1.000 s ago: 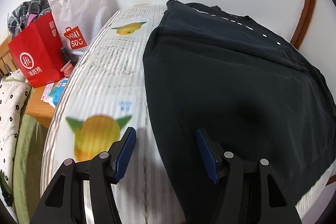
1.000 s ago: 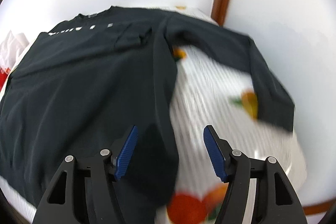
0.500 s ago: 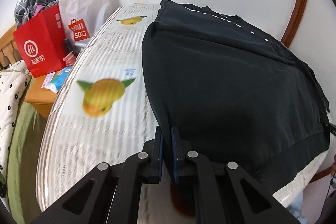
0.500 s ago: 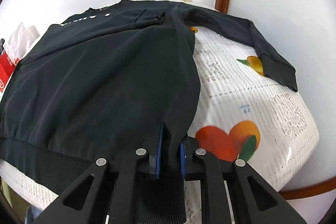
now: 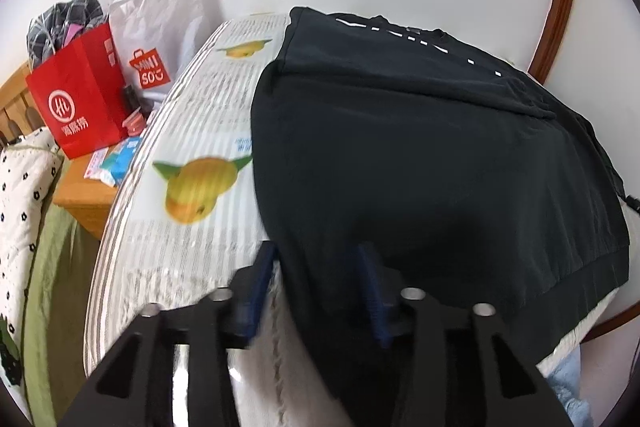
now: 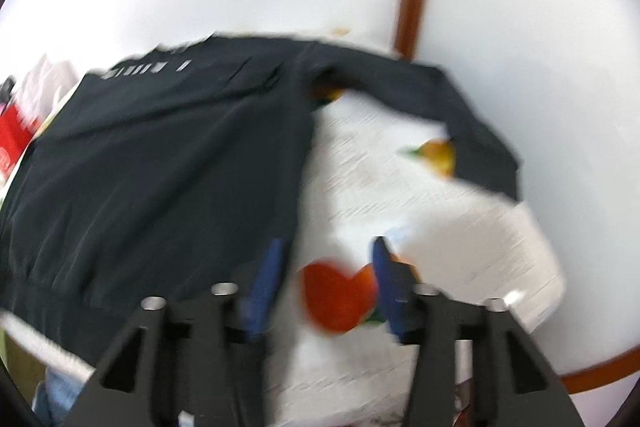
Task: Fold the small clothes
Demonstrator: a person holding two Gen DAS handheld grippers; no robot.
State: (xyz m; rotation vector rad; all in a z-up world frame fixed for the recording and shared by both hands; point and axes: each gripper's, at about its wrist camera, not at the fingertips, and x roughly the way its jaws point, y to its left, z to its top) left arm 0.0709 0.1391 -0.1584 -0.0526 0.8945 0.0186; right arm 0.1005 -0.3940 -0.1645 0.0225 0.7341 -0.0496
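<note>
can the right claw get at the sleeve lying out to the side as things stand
Probably yes: the sleeve lies flat on bare cover, nothing on it, and the right claw, jaws opening, holds nothing.

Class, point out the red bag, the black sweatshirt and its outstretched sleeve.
red bag (image 5: 80, 95), left wrist view, front panel.
sweatshirt (image 5: 420, 163), left wrist view, middle of body.
sleeve (image 6: 472, 115), right wrist view, mid-length.

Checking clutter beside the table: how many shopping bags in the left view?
2: red bag on the wooden stand, white bag behind it against the wall. Others may be hidden.
</note>
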